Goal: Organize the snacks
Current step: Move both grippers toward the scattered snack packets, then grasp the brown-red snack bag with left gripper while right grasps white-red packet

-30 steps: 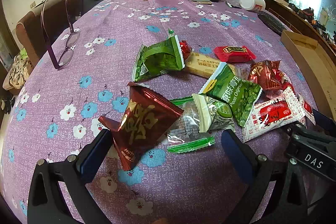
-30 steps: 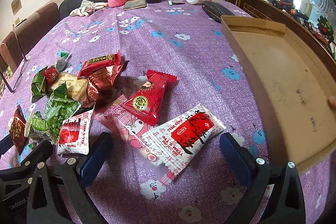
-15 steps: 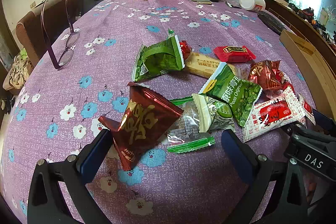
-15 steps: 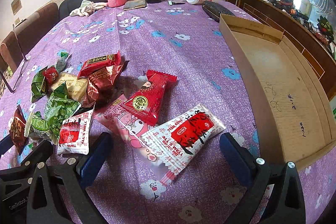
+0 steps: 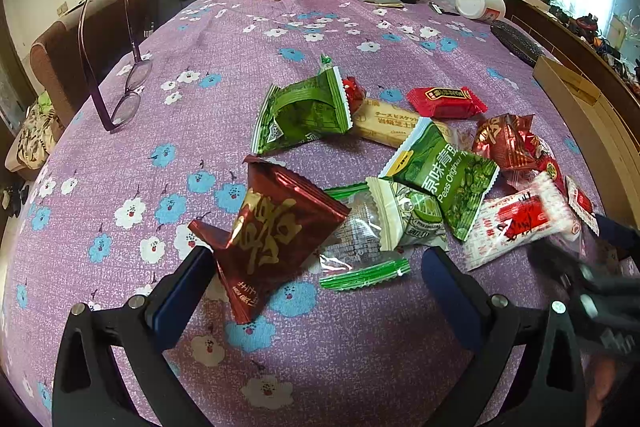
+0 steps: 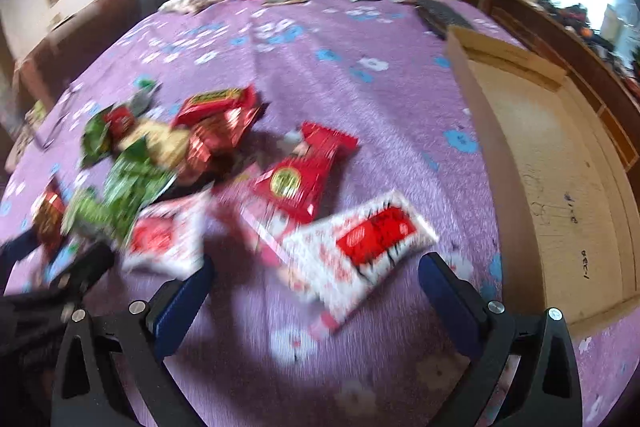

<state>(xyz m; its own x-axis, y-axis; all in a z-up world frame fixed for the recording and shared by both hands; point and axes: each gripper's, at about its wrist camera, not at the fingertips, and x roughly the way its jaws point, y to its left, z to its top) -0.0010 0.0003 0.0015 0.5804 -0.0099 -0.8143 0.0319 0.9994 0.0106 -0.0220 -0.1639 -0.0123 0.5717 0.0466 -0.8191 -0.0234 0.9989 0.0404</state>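
Now both tongs spread empty, snack pile between, cardboard tray rightward, bare cloth nearer.

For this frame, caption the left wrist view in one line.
Open left gripper poised over a dark red packet at the near edge of snacks scattered on a purple floral tablecloth.

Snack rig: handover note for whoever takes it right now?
Left tongs: open, empty, low over the table, dark red packet between the fingers, not gripped.
Right tongs: open, empty; view is motion-blurred. White-and-red packet lies just ahead of them.
Snacks: all loose in a pile on the purple cloth, including green packets and a peas packet.
Cardboard tray: on the table to the right of the pile, nothing in it.
Done: nothing sorted yet.
Left: every packet; the tray is probably where they go.
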